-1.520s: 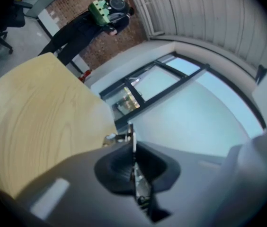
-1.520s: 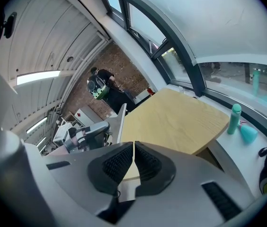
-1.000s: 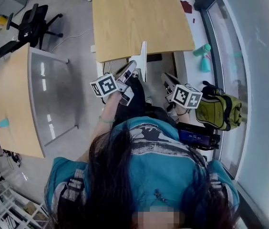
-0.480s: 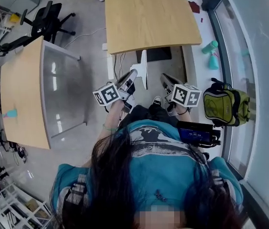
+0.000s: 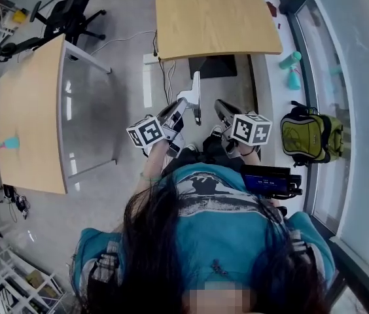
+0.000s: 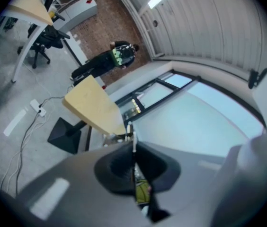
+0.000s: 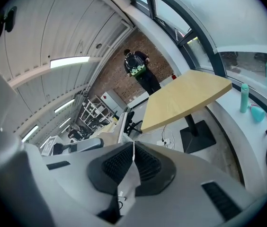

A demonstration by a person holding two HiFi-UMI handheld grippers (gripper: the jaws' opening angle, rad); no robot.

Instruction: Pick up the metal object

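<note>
A thin, flat metal strip [image 5: 196, 97] stands on edge ahead of my body in the head view. My left gripper [image 5: 186, 101] is shut on it. In the left gripper view the strip shows only as a pale sliver [image 6: 133, 138] poking out between the shut jaws of the left gripper [image 6: 133, 145]. My right gripper [image 5: 220, 106] is held beside it at the right, apart from the strip. The right gripper view has the right gripper [image 7: 133, 148] shut with nothing in it, and the strip [image 7: 122, 122] upright to its left.
A wooden table [image 5: 217, 15] on a black base [image 5: 214, 65] lies ahead. A second wooden table [image 5: 31, 116] is at the left, with office chairs [image 5: 67, 18] beyond. A green backpack [image 5: 312, 136] and teal bottles [image 5: 290, 70] sit along the window side.
Both grippers have travelled with the person across the floor; tables and backpack have shifted in view. The strip stays in the left gripper.
</note>
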